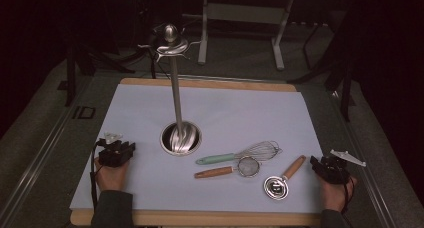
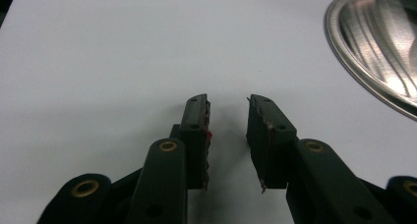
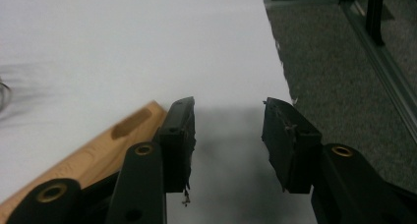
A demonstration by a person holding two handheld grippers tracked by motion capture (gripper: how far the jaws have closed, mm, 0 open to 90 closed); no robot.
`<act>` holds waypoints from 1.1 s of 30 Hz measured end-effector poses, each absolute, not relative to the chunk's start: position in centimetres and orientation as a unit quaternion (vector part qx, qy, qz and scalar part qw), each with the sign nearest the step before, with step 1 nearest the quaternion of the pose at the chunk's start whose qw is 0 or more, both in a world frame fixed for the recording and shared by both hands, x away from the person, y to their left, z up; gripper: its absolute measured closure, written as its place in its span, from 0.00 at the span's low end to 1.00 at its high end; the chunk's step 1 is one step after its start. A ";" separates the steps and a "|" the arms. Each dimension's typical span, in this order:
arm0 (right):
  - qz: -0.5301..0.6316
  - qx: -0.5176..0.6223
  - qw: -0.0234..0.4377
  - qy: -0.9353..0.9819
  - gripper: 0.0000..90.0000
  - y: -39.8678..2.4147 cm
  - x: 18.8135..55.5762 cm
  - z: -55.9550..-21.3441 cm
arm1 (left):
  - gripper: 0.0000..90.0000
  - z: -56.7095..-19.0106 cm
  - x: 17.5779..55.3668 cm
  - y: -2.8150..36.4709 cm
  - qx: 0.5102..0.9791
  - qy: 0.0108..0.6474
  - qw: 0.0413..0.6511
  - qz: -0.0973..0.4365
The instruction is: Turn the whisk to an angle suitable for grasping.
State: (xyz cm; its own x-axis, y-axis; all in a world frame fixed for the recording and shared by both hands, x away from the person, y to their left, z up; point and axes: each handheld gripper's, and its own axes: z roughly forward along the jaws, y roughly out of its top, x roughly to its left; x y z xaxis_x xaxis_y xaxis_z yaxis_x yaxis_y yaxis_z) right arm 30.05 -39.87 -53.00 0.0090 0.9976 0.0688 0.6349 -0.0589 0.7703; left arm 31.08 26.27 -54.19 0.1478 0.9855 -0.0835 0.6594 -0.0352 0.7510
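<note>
A steel utensil stand rises from a round shiny base [image 1: 181, 138] [image 2: 378, 42] at the middle of the white sheet [image 1: 215, 113], with hooks at its top [image 1: 171, 44]. In front of it lie a whisk with a green handle [image 1: 240, 154], a small strainer with a wooden handle [image 1: 227, 169] and a steel measuring cup with a wooden handle [image 1: 284, 179] [image 3: 93, 153]. My left gripper [image 1: 117, 152] [image 2: 228, 118] rests at the sheet's left, open and empty. At the sheet's right edge my right gripper [image 1: 327, 168] [image 3: 228, 123] is open, just right of the wooden handle.
The white sheet covers a wooden board [image 1: 200, 218] on a grey carpeted table [image 1: 35, 138]. A metal rail [image 1: 385, 183] runs along the right side. Metal frame legs [image 1: 240, 18] stand beyond the far edge.
</note>
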 end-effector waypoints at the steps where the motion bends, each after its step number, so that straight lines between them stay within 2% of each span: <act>1: 0.325 0.649 0.283 0.627 0.60 -39.8 30.0 -52.8 | 0.77 -54.2 31.0 26.2 0.679 0.604 0.339 0.243; 11: 0.346 0.592 0.302 0.662 0.60 -37.5 29.7 -50.7 | 0.74 -54.2 30.9 25.8 0.687 0.593 0.331 0.258; 17: 0.380 0.542 0.275 0.697 0.59 -36.1 30.3 -49.0 | 0.74 -54.2 30.8 25.4 0.696 0.584 0.322 0.268; 33: 0.389 0.416 0.240 0.786 0.62 -30.6 33.4 -44.1 | 0.74 -54.2 30.8 25.3 0.697 0.580 0.323 0.270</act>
State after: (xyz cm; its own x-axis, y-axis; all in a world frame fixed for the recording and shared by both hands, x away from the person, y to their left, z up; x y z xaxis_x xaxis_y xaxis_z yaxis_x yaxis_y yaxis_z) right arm 33.37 -30.57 -44.15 -0.5387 0.8408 -0.0537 0.4675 0.3514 0.8112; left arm 30.79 25.34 -54.22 0.1814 0.9834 0.0017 0.6351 -0.1184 0.7633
